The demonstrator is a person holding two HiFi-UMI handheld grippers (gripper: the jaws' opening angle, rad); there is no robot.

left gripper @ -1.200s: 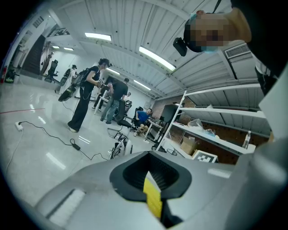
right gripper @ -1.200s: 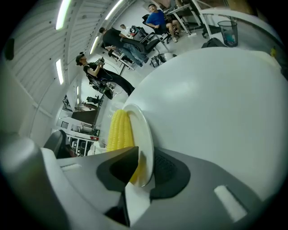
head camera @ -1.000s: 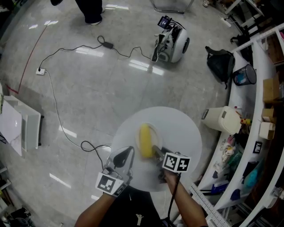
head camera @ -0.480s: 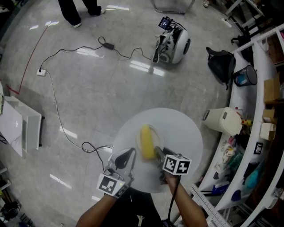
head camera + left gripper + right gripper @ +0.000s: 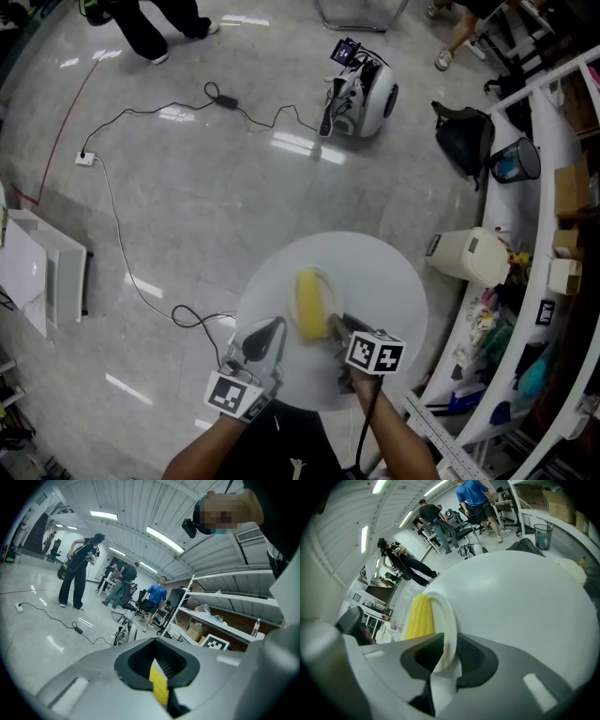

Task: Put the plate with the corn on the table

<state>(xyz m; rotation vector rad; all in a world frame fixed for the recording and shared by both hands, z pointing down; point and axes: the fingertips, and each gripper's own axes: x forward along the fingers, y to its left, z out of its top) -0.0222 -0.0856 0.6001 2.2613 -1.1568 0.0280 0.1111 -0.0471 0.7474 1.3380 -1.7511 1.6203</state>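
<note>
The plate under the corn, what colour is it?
White plate, clearest in the right gripper view.

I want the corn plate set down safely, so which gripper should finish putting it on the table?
Right. The right gripper is shut on the rim of the plate, corn on it, at the table. The left gripper is shut, empty, alongside.

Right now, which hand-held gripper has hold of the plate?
The right hand-held gripper: its jaws clamp the rim of the white plate carrying the corn. The left hand-held gripper holds nothing, its jaws together.
</note>
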